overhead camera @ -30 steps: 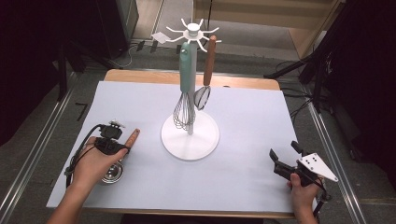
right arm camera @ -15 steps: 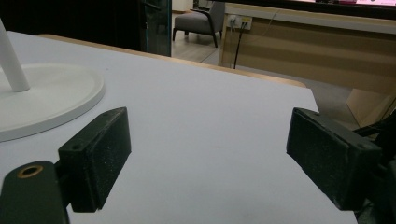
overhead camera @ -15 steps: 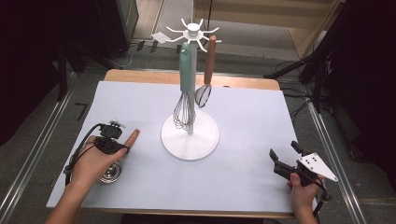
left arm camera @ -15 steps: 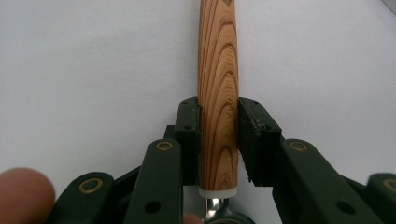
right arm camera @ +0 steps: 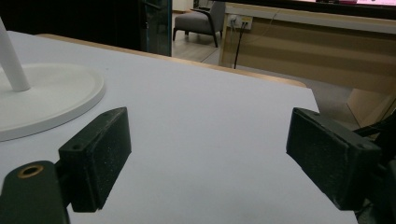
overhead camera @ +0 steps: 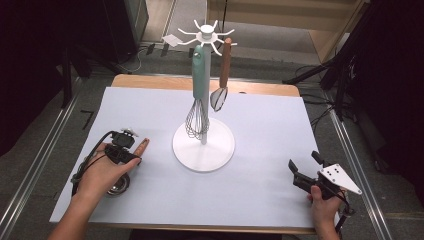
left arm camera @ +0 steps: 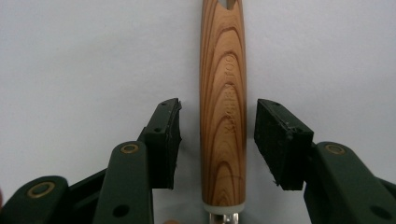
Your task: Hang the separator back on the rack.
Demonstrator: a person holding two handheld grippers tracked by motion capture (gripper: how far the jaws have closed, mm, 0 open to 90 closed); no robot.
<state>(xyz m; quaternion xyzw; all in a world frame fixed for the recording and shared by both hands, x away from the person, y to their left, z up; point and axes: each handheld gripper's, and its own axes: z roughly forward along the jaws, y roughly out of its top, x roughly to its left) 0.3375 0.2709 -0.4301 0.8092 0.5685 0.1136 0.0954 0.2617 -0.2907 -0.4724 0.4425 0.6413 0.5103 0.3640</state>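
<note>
Between the left gripper's (left arm camera: 217,140) pads lies a wooden handle (left arm camera: 222,107) flat on the white table cover (overhead camera: 280,130) — jaws have just been opening, a gap now on each side, nothing pinched. Engraved lettering runs along the handle; not readable. Its metal bowl (overhead camera: 117,186) sits under the left hand (overhead camera: 102,172). Off to that gripper's right stands the white rack (overhead camera: 203,145) with a teal whisk (overhead camera: 198,107) and a brown-handled strainer (overhead camera: 223,75) hung. Right gripper (right arm camera: 208,154) — spread wide, empty, low over the cover, rack base to its left.
</note>
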